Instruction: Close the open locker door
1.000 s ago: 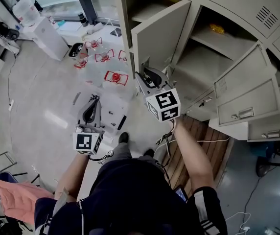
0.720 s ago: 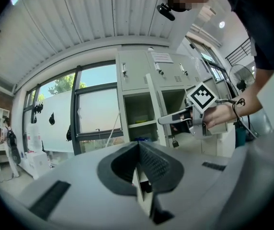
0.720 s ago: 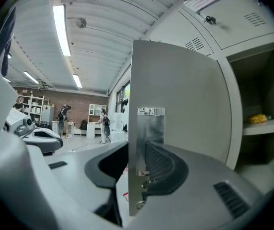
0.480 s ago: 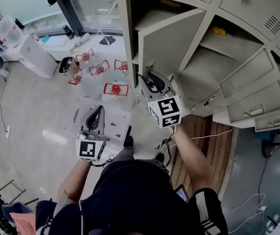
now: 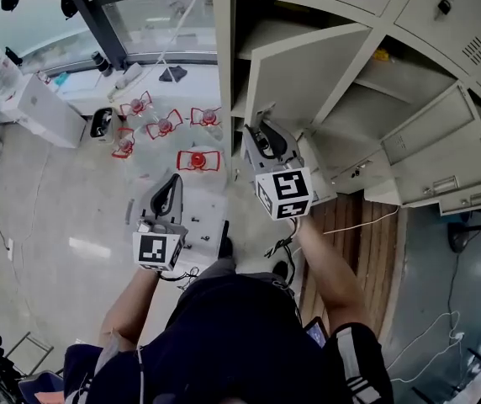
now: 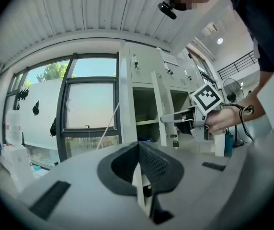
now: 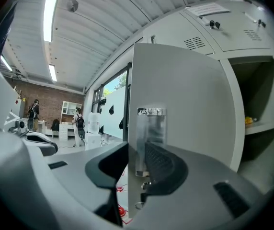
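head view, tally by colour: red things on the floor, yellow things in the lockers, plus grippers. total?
Red floor items: 5
Yellow items: 1
Grippers: 2, left gripper and right gripper
Total: 8

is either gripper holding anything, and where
The right gripper clamps the open locker door by its free vertical edge; the left gripper is shut and empty.

Two grippers (image 5: 174, 182) (image 5: 261, 129), two marker cubes (image 5: 158, 251) (image 5: 283, 194), five red objects (image 5: 197, 160) on the floor (image 5: 64, 217)
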A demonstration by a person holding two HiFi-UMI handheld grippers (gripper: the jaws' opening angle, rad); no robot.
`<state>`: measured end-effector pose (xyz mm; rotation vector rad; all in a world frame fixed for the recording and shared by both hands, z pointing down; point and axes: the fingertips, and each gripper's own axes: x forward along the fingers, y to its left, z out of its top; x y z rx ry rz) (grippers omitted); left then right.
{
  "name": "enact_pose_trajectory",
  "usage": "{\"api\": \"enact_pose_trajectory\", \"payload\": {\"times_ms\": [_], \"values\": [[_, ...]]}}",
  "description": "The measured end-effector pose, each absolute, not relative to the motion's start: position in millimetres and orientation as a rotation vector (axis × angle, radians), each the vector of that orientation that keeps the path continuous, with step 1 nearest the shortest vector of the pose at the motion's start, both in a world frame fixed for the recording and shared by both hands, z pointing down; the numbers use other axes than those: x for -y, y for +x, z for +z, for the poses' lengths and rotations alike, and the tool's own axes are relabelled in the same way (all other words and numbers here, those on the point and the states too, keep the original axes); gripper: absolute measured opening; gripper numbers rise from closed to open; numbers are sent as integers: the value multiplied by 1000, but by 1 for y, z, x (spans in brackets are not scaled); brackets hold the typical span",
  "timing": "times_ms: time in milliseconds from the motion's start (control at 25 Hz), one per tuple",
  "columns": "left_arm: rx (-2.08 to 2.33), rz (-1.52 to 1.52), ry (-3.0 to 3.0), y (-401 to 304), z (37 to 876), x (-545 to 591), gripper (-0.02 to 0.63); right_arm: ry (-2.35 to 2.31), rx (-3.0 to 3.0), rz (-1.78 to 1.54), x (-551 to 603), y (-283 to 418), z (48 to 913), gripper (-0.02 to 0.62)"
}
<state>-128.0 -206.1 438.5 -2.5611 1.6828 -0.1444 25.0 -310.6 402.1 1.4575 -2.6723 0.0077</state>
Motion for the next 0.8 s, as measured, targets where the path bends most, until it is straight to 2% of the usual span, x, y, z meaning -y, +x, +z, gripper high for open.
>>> {"api": "enact_pose_trajectory", "payload": {"times_ms": [800], "values": [[-1600, -128, -2639, -130, 437, 255, 3, 1637, 2581, -46, 355, 4, 402, 107]]}}
